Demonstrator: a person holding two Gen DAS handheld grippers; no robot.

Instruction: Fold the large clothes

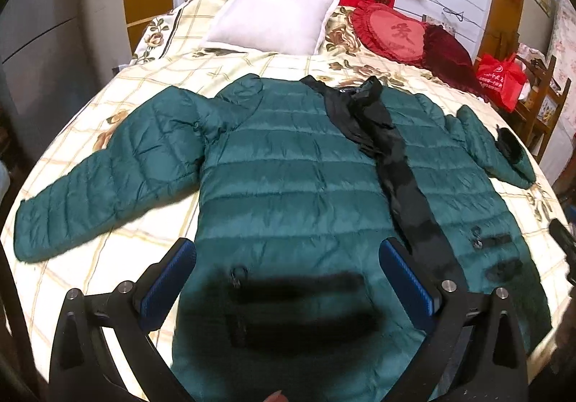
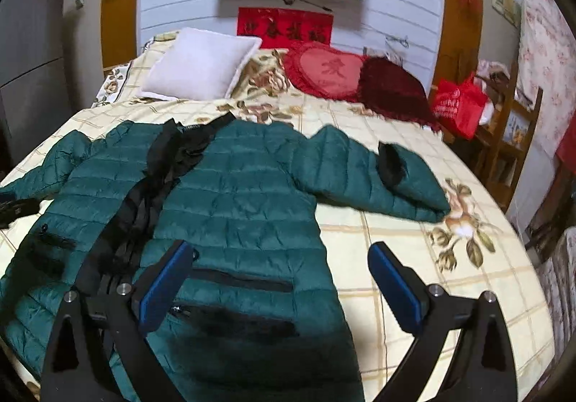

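The green puffer jacket (image 1: 288,168) lies spread front-up across the bed (image 1: 108,96), filling the middle of the left wrist view, both sleeves flung outward, its black zipper placket running diagonally down the centre. The left tool (image 1: 288,270) hangs over the lower hem at the bottom of frame, spread wide, gripping nothing. In the right wrist view, the right tool (image 2: 282,270) is also wide apart and empty, straddling the jacket's right edge at lower centre. A white pillow (image 1: 273,17) and red heart cushion (image 1: 390,33) sit toward the top.
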